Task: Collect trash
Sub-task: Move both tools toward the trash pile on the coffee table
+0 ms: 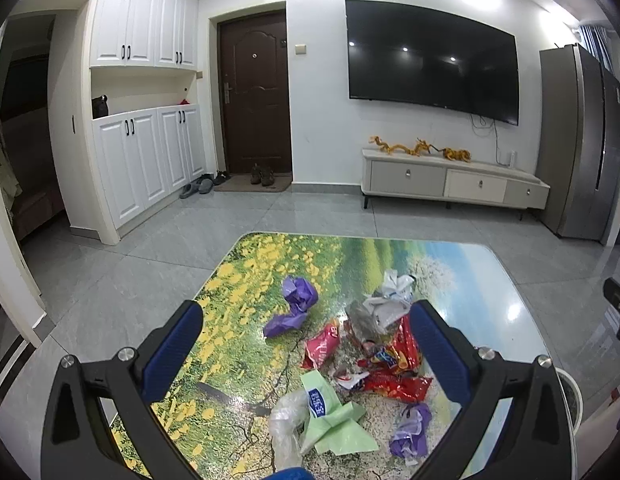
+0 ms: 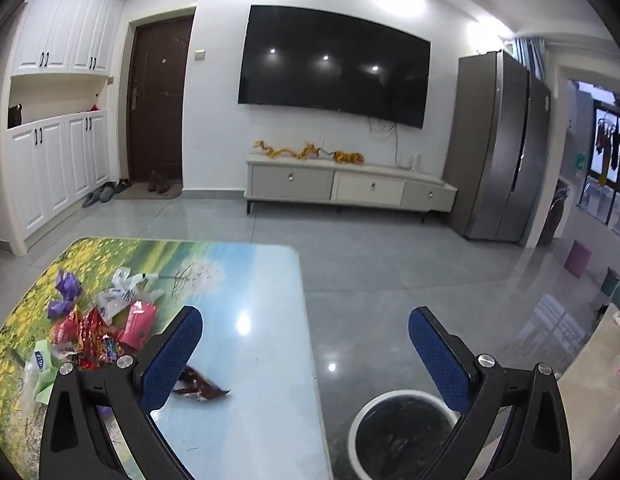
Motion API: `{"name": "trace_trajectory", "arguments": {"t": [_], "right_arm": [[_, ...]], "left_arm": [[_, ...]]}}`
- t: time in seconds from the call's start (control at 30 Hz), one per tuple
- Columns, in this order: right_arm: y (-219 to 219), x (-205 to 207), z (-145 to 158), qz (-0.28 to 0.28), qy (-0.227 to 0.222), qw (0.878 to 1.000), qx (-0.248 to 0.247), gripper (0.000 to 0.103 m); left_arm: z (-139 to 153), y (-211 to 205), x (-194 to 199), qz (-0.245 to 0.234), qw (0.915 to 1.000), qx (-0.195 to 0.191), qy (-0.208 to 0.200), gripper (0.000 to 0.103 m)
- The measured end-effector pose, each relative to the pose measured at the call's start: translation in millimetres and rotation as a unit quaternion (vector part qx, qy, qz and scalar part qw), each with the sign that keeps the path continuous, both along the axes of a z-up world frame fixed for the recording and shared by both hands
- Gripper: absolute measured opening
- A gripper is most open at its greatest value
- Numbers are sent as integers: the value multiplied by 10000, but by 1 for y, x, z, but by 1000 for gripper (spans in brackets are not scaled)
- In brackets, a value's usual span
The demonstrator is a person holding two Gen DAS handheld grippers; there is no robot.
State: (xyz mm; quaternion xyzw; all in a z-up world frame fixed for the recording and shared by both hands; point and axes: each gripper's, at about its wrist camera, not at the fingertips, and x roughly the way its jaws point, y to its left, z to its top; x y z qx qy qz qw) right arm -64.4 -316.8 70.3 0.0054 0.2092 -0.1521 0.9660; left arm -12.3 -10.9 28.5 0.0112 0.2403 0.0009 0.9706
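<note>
- Left wrist view: my left gripper [image 1: 306, 332] hangs over the table [image 1: 489, 280] with its jaws spread as wide as they go and nothing gripped between them.
- The trash pile sits inside that gap: a purple wrapper [image 1: 296, 306] at twelve o'clock, a white crumpled bag [image 1: 389, 300] at one o'clock, and red snack packets [image 1: 393, 364] at three o'clock of the pile.
- A green paper [image 1: 333, 416] and a clear plastic bag [image 1: 286, 432] lie at six o'clock, touching each other; a second purple wrapper [image 1: 409, 432] sits at five.
- Right wrist view: my right gripper [image 2: 306, 332] is also fully spread and empty, straddling the table's right edge.
- A dark brown wrapper [image 2: 202, 390] lies alone on the table just beside the left finger [image 2: 174, 356].
- The trash pile [image 2: 102, 332] is at nine o'clock.
- A white bin [image 2: 397, 432] stands on the floor at six o'clock.
</note>
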Motion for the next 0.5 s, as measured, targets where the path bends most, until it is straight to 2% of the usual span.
{"name": "trace_trajectory", "arguments": {"t": [0.3,0.5], "right_arm": [[-9,-15,31,-168,-223,9993,-235,103],[-6,-25,47,-317,-516,9970,-486,103]], "left_arm": [[7,7,0,93,9998,-43,-187,103],[18,14,-1,236,9988,79,-415,103]]}}
